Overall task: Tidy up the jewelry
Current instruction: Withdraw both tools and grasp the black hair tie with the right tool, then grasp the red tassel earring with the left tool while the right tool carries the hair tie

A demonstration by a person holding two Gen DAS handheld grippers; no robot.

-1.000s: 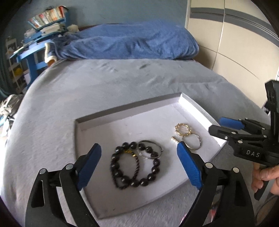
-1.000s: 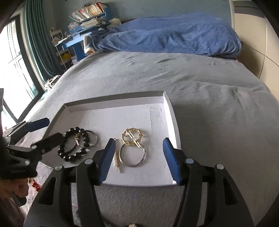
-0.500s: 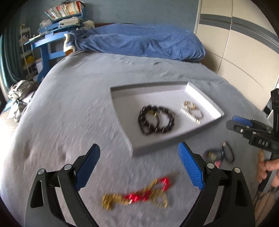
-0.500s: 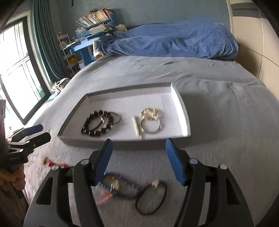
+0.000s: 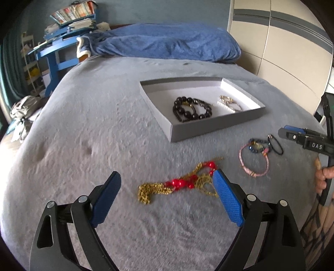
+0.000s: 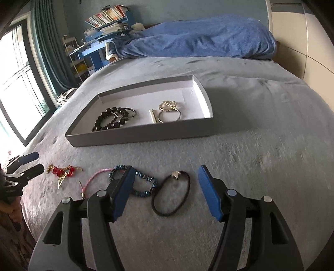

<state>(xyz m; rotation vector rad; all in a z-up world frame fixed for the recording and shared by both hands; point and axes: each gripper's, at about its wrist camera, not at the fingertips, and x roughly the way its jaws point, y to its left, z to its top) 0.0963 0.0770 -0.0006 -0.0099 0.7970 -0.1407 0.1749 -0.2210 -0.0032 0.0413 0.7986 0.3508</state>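
Grey tray point(image 6: 144, 133) now lies farther off; both tongs, left point(image 5: 167, 197) and right point(image 6: 165, 187), gape empty over loose jewelry.

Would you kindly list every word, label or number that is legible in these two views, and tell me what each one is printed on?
"DAS": white letters on the black body of the right gripper, seen at the right edge of the left wrist view.
Spines of the books on the blue shelf: too small and blurred to read.
Dark body of the left gripper in the right wrist view: faint marking, unreadable.
No other text shows.
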